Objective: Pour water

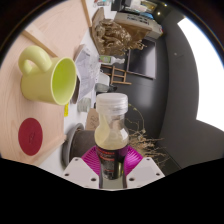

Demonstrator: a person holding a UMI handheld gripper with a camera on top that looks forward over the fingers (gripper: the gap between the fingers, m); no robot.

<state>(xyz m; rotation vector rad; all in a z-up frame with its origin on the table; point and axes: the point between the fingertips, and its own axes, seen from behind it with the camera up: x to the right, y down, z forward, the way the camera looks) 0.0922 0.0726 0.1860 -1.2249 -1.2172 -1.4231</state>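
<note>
Clearly, a small plastic bottle (110, 122) is clamped between the two fingers of the gripper (109, 160), whose magenta pads (94, 158) are pressed against its lower body on both sides. The bottle is seen from close range, running away from the camera along the fingers, with a white cap end and a translucent neck at the far end and a pale yellowish body nearer the pads. Whether any water is held inside cannot be told.

Beyond the bottle and off to the left, a light green mug (48, 77) is seen on a pale round wooden tabletop (20, 120). The mug is shown with its mouth turned toward the bottle and its handle on the far side. The mug and the bottle are well apart; no contact between them is seen. A dark red round disc (30, 133), possibly a coaster, is laid flat on the same tabletop, nearer to the gripper than the mug.

Farther back, past the bottle cap, a bundle of dried twigs or plant stems (120, 42) is seen, with cluttered shelves or boxes (135, 20) behind it. The whole scene is viewed at a strong tilt.
</note>
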